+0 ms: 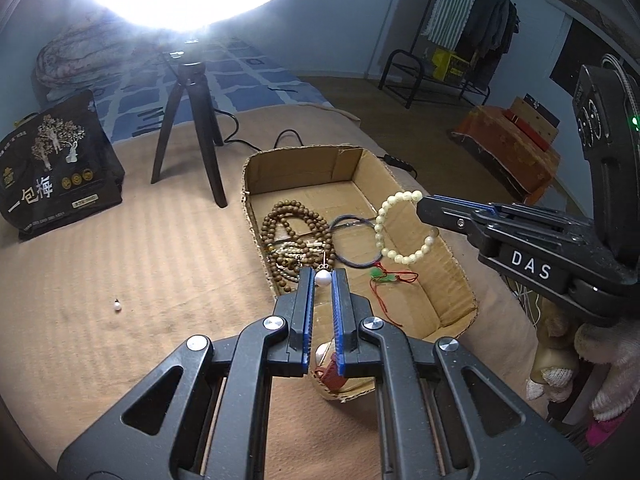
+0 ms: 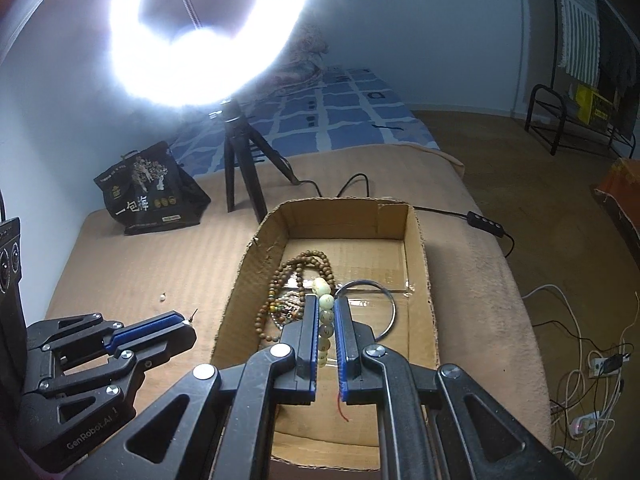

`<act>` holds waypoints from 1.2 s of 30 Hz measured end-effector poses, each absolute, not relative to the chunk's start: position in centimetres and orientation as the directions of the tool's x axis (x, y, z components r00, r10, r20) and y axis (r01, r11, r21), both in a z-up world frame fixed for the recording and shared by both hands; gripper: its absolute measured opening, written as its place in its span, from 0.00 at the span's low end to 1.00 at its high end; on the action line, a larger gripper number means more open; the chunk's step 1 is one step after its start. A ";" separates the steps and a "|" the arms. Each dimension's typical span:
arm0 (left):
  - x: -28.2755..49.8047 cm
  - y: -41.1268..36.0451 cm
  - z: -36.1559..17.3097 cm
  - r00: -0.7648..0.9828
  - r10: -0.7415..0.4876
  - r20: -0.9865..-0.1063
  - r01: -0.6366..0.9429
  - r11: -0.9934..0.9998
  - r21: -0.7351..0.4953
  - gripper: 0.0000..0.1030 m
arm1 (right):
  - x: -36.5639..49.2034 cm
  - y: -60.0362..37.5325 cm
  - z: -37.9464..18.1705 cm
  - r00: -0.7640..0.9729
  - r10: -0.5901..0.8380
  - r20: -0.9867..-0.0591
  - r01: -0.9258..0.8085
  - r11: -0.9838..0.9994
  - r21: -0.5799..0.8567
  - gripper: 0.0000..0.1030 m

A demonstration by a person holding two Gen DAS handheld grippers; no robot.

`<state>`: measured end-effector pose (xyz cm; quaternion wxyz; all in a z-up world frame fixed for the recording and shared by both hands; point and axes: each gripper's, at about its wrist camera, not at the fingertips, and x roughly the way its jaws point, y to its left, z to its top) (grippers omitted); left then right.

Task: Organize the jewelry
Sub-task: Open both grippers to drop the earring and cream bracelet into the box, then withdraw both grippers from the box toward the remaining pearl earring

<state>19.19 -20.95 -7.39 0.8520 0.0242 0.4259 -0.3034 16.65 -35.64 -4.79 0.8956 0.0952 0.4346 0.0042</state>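
Note:
My left gripper (image 1: 322, 277) is shut on a white pearl earring (image 1: 323, 276) at the near left rim of the open cardboard box (image 1: 448, 248). My right gripper (image 2: 326, 308) is shut on a cream bead bracelet (image 2: 325, 312) and holds it hanging above the box (image 2: 416, 248); the bracelet also shows in the left wrist view (image 1: 386, 232). In the box lie a brown bead necklace (image 1: 296, 224), a dark bangle (image 1: 356, 240) and a green pendant on red cord (image 1: 384, 276). A second pearl earring (image 1: 117, 305) lies on the tan cloth to the left.
A black printed bag (image 1: 56, 172) and a ring-light tripod (image 1: 192, 128) stand behind on the tan cloth (image 1: 160, 260). A cable with an inline switch (image 2: 484, 218) runs right of the box. A clothes rack (image 1: 460, 40) and cloth-covered boxes (image 1: 508, 148) stand on the floor.

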 end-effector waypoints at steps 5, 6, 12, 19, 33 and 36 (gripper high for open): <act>19.2 -21.5 -7.6 0.444 -0.499 -0.744 0.544 0.810 -0.218 0.06 | 16.8 -36.3 -5.1 0.616 0.091 -0.782 0.091 0.979 0.185 0.05; 19.2 -21.6 -7.6 0.444 -0.499 -0.744 0.545 0.810 -0.217 0.07 | 16.8 -36.4 -5.2 0.615 0.090 -0.784 0.093 0.978 0.186 0.05; 19.1 -22.0 -7.5 0.444 -0.501 -0.743 0.550 0.807 -0.215 0.06 | 16.9 -36.8 -5.5 0.610 0.084 -0.788 0.103 0.978 0.184 0.05; 19.1 -22.0 -7.5 0.447 -0.488 -0.749 0.542 0.814 -0.207 0.25 | 16.8 -36.8 -5.3 0.617 0.065 -0.784 0.115 0.979 0.171 0.30; 19.0 -21.3 -7.6 0.481 -0.460 -0.747 0.522 0.834 -0.178 0.54 | 16.6 -36.7 -4.4 0.654 0.009 -0.757 0.141 0.981 0.133 0.88; 19.0 -21.3 -7.6 0.482 -0.457 -0.748 0.521 0.836 -0.176 0.54 | 16.6 -36.8 -4.4 0.653 0.003 -0.757 0.147 0.980 0.131 0.90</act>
